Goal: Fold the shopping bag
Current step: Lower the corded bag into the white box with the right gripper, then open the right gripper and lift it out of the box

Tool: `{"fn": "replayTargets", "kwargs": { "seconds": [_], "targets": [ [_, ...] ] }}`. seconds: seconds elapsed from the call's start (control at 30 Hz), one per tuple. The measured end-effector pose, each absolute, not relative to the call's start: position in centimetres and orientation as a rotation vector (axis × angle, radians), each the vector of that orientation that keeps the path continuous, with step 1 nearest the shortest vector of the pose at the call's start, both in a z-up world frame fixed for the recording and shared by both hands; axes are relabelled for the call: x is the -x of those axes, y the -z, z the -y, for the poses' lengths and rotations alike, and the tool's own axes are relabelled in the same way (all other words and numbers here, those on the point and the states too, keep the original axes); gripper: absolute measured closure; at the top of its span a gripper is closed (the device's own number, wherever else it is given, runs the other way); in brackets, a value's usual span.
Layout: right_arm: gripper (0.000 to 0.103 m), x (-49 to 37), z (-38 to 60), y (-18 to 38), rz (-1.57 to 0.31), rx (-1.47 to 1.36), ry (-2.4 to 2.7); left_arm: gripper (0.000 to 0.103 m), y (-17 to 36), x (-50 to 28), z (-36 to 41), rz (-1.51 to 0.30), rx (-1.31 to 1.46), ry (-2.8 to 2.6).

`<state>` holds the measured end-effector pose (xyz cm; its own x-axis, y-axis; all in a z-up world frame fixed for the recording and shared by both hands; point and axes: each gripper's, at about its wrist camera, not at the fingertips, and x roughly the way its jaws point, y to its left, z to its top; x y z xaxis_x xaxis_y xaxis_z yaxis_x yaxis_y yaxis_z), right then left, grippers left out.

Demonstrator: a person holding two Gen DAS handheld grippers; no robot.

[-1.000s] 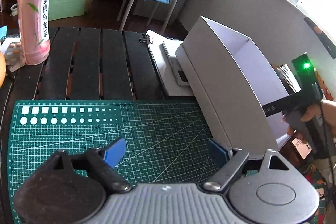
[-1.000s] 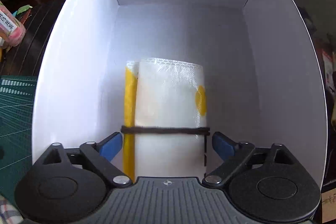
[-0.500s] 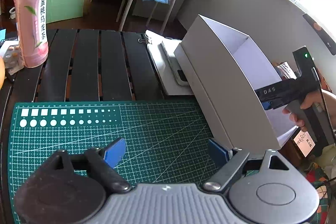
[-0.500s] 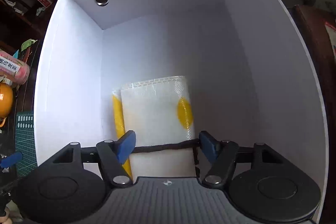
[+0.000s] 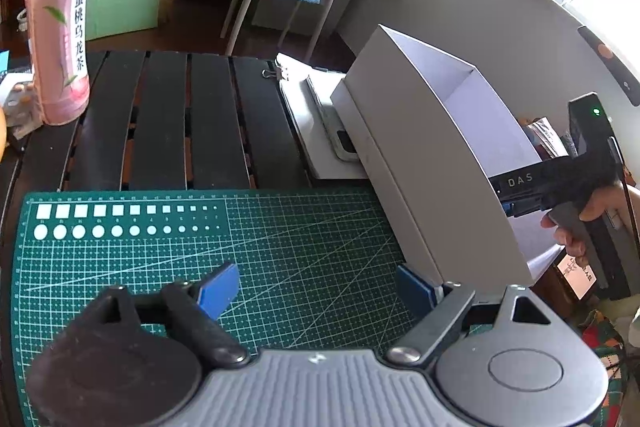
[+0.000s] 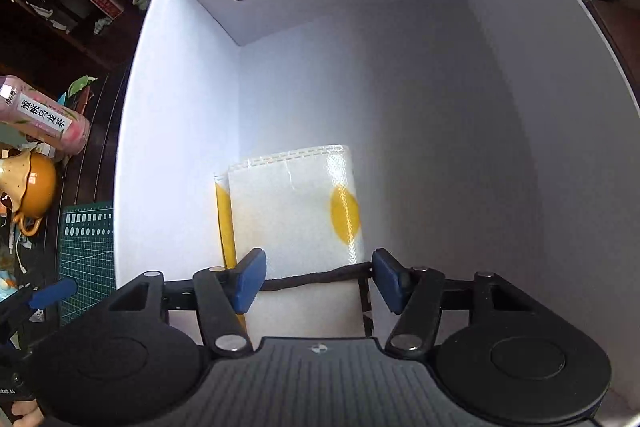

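Right tongs (image 6: 316, 279), pads closed on the white-and-yellow folded woven shopping bag (image 6: 296, 211) inside the tall white cardboard box (image 6: 460, 107); left tongs (image 5: 316, 287) are held wide and empty; the bundle may be snagged on lifting.

The folded shopping bag (image 6: 296, 215) is gripped by the right gripper (image 6: 318, 277) inside the white box (image 6: 460, 99), a black band (image 6: 316, 277) wrapped around it.

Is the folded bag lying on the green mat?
No, the bag sits inside the white box, away from the green mat.
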<state>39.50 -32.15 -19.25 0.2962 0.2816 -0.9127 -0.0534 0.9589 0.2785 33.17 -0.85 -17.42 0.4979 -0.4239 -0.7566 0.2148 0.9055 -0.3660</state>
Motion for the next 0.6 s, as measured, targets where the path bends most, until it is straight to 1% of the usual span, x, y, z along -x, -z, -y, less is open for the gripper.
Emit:
{"fn": "replayTargets", "kwargs": {
  "seconds": [0.03,0.07,0.1,0.17,0.23,0.27,0.33,0.37,0.43,0.5,0.6],
  "targets": [
    [0.036,-39.2,32.2,19.0,-1.240,-0.208,-0.218,0.018,17.4,-33.1,0.9,-0.974,0.233,0.391],
    [0.029,-39.0,32.3,18.5,-1.226,-0.207,-0.203,0.018,17.3,-33.1,0.9,-0.971,0.229,0.391],
    [0.024,-38.4,32.4,17.4,-1.199,-0.206,-0.174,0.018,17.3,-33.1,0.9,-0.969,0.226,0.391],
    [0.023,-37.3,31.7,14.9,-1.154,-0.180,-0.156,0.018,17.2,-33.0,1.1,-0.960,0.214,0.386],
    [0.019,-35.9,30.1,12.1,-1.099,-0.130,-0.145,0.018,17.2,-32.9,1.3,-0.956,0.197,0.373],
    [0.013,-36.0,28.7,11.2,-1.077,-0.106,-0.136,0.018,17.2,-32.8,1.5,-0.954,0.174,0.356],
    [0.005,-33.5,24.7,8.7,-0.965,0.013,-0.083,0.018,17.2,-32.7,1.7,-0.953,0.155,0.344],
    [0.000,-32.2,24.3,7.5,-0.925,0.054,-0.068,0.018,17.2,-32.6,1.7,-0.951,0.149,0.344],
    [0.001,-30.2,22.8,6.3,-0.866,0.126,-0.050,0.018,17.0,-32.3,1.7,-0.945,0.145,0.344],
    [0.001,-28.8,21.2,7.0,-0.839,0.159,-0.040,0.018,17.0,-31.7,1.3,-0.947,0.145,0.320],
    [0.001,-25.7,19.7,8.1,-0.827,0.187,-0.037,0.018,17.6,-30.1,0.3,-1.004,0.131,0.243]
  ]
}}
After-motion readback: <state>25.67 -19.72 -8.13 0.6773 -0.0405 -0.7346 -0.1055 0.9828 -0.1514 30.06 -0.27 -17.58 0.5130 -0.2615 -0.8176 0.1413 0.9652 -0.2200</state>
